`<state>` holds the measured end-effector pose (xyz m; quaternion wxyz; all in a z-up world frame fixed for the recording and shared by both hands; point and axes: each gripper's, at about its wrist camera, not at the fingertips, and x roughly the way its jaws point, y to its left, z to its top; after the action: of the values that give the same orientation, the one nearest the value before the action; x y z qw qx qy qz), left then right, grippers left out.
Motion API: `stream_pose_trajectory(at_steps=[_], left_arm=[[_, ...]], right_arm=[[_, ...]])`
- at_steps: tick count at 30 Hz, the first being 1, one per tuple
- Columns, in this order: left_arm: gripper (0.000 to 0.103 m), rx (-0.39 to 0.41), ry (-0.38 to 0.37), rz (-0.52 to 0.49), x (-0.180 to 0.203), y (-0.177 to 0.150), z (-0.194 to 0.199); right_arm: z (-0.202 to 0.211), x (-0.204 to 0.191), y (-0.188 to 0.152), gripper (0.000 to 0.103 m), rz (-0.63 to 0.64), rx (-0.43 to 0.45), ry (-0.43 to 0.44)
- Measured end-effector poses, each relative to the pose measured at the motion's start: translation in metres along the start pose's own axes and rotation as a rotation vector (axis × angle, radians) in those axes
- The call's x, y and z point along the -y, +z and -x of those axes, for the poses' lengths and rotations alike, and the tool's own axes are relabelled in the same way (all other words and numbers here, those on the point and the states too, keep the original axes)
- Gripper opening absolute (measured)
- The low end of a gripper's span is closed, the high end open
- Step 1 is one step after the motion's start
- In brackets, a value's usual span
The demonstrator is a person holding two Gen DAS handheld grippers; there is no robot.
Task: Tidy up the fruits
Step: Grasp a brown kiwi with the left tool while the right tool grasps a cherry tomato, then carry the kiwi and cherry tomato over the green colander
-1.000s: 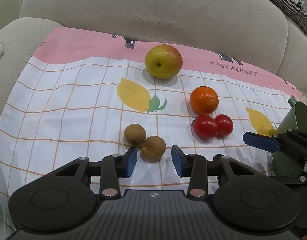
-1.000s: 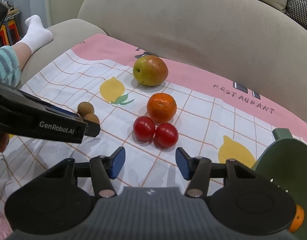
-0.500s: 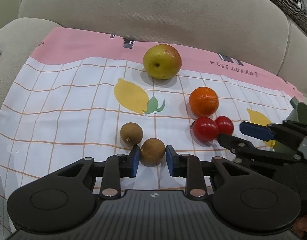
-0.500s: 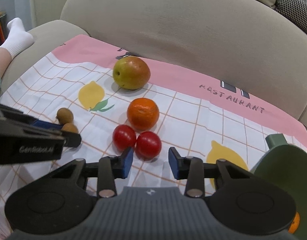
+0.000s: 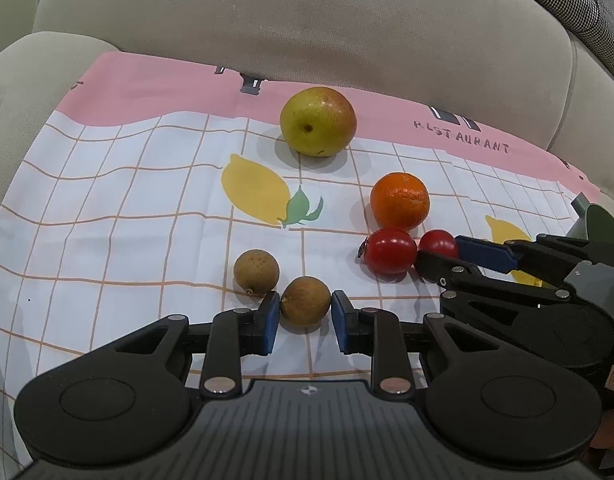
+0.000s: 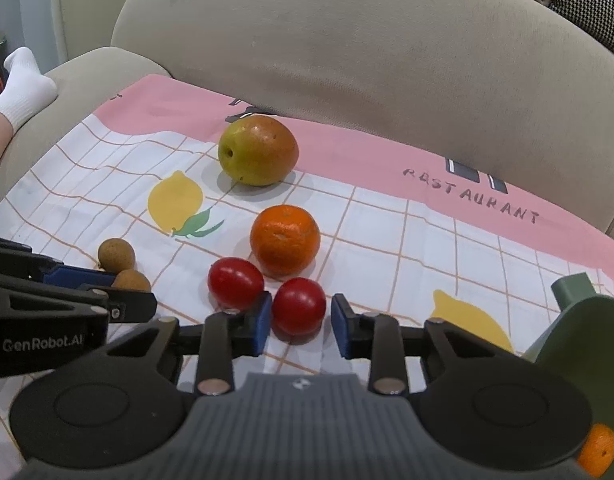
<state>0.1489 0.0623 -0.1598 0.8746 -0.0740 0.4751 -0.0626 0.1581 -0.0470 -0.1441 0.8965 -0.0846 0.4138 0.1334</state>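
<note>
On the checked cloth [image 5: 119, 200] my left gripper [image 5: 303, 318] is shut on the nearer of two brown longans [image 5: 305, 300]; the other longan [image 5: 256, 272] lies just beyond its left pad. The jaws of my right gripper [image 6: 301, 322] are closing on the right red tomato [image 6: 298, 306], with its left pad touching the fruit. The left tomato [image 6: 235, 282] sits beside that pad. Behind them lie an orange [image 6: 285, 239] and a yellow-green apple [image 6: 258, 150].
A dark green bowl [image 6: 579, 344] stands at the right edge of the cloth, with an orange fruit [image 6: 597, 450] showing at its lower side. Beige sofa cushions [image 5: 307, 20] rise behind the cloth. A person's socked foot [image 6: 23, 88] rests at the far left.
Both grippers have narrowed from open. The left closed around the near longan and stayed put. The right moved forward and down until the right tomato sat between its pads.
</note>
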Motion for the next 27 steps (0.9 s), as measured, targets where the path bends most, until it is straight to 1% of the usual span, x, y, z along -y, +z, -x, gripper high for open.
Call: stream_pose_trajectory(at_steps=[6, 11, 16, 20, 23, 27], left_arm=[[0.031, 0.006, -0.005, -0.005, 0.003, -0.001, 0.003], [0.031, 0.025, -0.013, -0.011, 0.007, -0.002, 0.012], [0.031, 0.035, -0.018, -0.012, 0.008, -0.004, 0.022], [0.031, 0.038, -0.048, 0.007, 0.008, -0.006, 0.033], [0.031, 0.039, -0.043, -0.007, 0.012, -0.008, 0.039], [0.031, 0.05, -0.077, -0.004, 0.02, -0.009, 0.05]], right_arm=[[0.004, 0.002, -0.001, 0.025, -0.014, 0.004, 0.007], [0.016, 0.004, 0.0, 0.025, -0.013, 0.016, 0.016], [0.037, 0.005, 0.002, 0.025, -0.014, 0.039, 0.038], [0.058, 0.009, 0.001, 0.025, -0.028, 0.047, 0.061], [0.073, 0.014, -0.001, 0.025, -0.044, 0.047, 0.077], [0.093, 0.024, -0.007, 0.025, -0.062, 0.053, 0.093]])
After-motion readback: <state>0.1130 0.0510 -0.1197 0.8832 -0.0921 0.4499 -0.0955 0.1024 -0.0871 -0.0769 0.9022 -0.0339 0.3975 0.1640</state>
